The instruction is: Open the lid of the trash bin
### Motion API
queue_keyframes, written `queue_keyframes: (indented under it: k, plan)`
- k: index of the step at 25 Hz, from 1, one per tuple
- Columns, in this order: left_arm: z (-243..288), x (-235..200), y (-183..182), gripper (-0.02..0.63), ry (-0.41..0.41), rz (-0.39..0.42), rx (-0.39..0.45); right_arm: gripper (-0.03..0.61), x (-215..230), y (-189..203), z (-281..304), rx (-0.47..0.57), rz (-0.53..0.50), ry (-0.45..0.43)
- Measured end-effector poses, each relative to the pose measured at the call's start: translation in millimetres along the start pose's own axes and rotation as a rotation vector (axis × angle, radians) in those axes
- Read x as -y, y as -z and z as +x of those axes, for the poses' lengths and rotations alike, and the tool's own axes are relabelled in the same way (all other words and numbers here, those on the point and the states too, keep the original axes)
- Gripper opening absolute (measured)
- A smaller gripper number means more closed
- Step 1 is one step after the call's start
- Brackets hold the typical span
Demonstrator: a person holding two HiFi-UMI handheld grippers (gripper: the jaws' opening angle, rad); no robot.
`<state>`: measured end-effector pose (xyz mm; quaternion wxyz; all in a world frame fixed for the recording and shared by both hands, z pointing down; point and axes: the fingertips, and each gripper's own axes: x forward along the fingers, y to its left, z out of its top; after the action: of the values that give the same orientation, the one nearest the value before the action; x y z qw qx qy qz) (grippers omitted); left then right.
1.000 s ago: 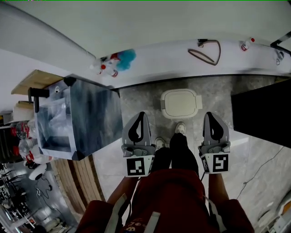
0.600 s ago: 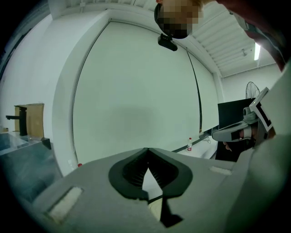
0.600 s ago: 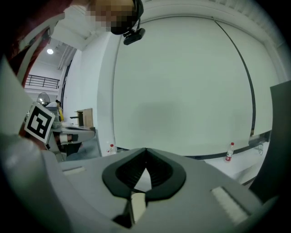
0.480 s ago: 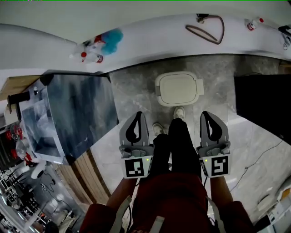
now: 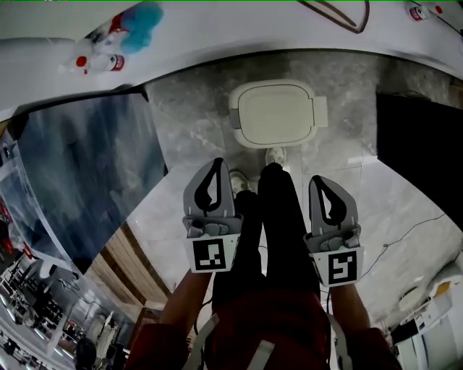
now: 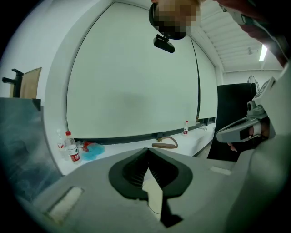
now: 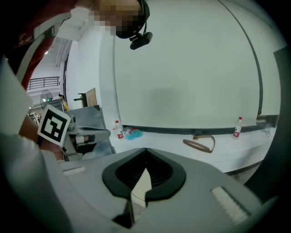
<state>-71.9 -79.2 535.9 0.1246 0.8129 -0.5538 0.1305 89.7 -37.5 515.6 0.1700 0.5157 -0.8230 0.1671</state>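
The trash bin (image 5: 275,112) stands on the grey stone floor against the wall ledge, its cream lid down flat. It lies ahead of my feet, with both grippers held above the floor short of it and touching nothing. My left gripper (image 5: 216,163) is shut, its tips meeting, to the left of the black-trousered legs. My right gripper (image 5: 323,181) is shut too, on the legs' right. In the left gripper view the left gripper (image 6: 148,150) shows a sliver of cream lid through its closed jaws. The right gripper (image 7: 145,150) shows the same in the right gripper view.
A big grey metal cabinet (image 5: 79,173) fills the left side. A black panel (image 5: 419,137) stands at the right. On the white ledge sit water bottles (image 5: 98,61), a blue cloth-like thing (image 5: 141,16) and a brown strap loop (image 7: 200,144). A shoe (image 5: 275,155) is just before the bin.
The view has closed in on the bin, which now looks larger and sits higher in the head view. Both grippers kept their pose and stayed shut.
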Motion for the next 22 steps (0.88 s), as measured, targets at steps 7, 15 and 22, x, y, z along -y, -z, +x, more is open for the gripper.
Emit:
queue_keyframes:
  k: [7,15,22]
  plan:
    - [14.8,0.0,62.8,0.005,0.007,0.002,-0.064,0.0,7.2,51.6,31.8,-0.007,-0.003,-0.017]
    - [19.7,3.2,109.0,0.005,0.018,0.008,-0.122,0.0,6.3,84.2,53.5,-0.042,0.039,-0.019]
    - [40.1,5.5,130.7,0.005,0.022,0.016,-0.147,0.0,5.3,95.8,55.0,-0.06,0.053,-0.038]
